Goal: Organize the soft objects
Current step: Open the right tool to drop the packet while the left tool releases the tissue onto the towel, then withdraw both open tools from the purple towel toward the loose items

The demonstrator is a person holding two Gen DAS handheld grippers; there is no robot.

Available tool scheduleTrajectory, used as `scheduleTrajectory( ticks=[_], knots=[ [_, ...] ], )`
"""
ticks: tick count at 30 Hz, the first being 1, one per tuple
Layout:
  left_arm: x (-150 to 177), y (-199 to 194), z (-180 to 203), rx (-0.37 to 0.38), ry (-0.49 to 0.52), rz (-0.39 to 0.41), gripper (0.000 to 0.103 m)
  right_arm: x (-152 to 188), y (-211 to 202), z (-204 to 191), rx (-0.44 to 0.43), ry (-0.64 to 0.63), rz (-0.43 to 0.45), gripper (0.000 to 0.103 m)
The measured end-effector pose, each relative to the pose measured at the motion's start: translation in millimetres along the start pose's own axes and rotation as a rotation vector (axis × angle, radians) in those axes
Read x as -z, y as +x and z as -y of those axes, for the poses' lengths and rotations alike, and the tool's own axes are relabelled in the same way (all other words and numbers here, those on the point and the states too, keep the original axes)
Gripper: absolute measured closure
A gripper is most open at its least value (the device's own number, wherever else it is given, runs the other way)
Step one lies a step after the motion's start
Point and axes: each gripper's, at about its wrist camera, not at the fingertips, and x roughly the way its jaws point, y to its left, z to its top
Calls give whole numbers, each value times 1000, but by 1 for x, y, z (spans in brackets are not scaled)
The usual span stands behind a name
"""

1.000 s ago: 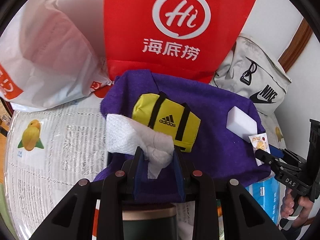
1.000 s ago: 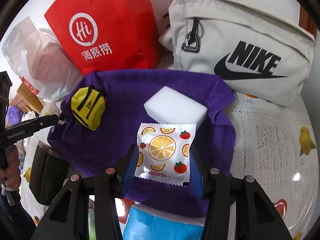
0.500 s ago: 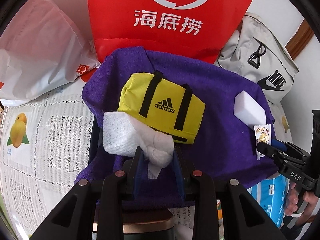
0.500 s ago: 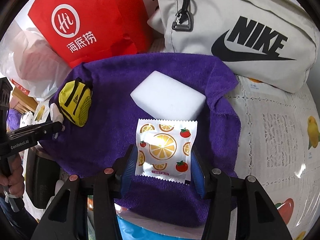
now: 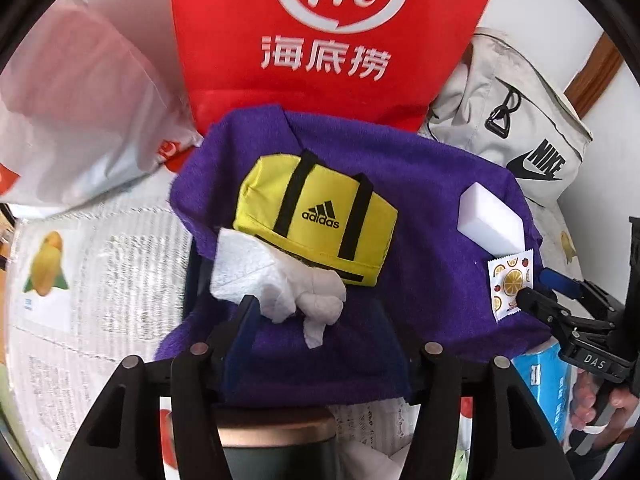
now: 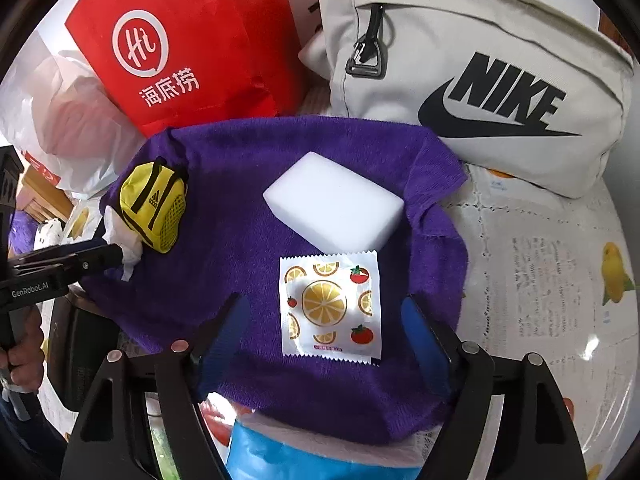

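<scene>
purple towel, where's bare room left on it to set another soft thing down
On the purple towel, the widest bare patch lies between the small yellow adidas bag and the white foam block. A strip along the back edge is also free. It is crowded where the block touches the fruit-print sachet, and where crumpled white tissue meets the bag.

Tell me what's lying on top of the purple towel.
On the purple towel: a yellow mini bag, crumpled tissue, white sponge and fruit-print packet. What lies beneath the towel is mostly covered.
</scene>
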Motion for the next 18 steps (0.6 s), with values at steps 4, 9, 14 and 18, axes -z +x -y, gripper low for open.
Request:
scheduleTrajectory(
  ticks=[4,9,14,18],
  knots=[
    [6,-22,6,-16,26,48,47,3,-14,-4,24,-27,19,24],
    [17,-52,14,-20,52,123,47,12,-38,-10,35,-79,63,24],
    [33,-78,20,-41,71,177,47,28,-67,-18,74,-145,131,24],
    [51,-99,27,-30,83,214,47,48,-92,-20,35,-154,163,24]
  ],
)
